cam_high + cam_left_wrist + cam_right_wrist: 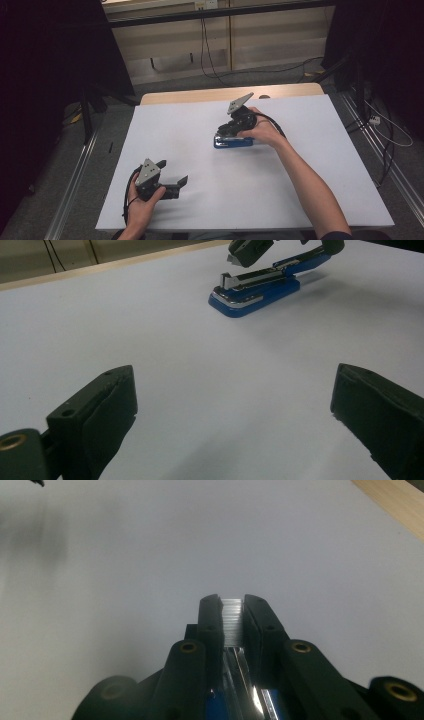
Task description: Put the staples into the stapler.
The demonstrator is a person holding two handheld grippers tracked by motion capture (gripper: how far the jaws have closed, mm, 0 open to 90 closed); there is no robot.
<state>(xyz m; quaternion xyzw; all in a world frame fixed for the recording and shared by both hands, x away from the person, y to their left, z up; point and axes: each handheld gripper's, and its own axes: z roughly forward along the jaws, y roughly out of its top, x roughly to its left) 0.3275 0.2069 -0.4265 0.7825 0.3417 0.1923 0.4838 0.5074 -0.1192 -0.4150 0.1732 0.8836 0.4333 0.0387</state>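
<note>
A blue stapler [233,142] with a chrome magazine lies on the white tabletop [300,190], right of centre. In the left gripper view the stapler [255,292] has its top arm swung up and back. My right gripper [225,131] hovers just over its front end, pointing down and left. In the right gripper view, the right gripper [231,602] is shut on a silver strip of staples [231,622], with the stapler's chrome channel [240,680] directly beneath. My left gripper [172,172] rests near the front left of the table, open [235,390], with nothing between its jaws.
The bare wooden table edge [200,95] runs along the far side. Beyond it are cables [205,45] on the floor and dark stands on both sides. Metal rails [75,175] flank the table.
</note>
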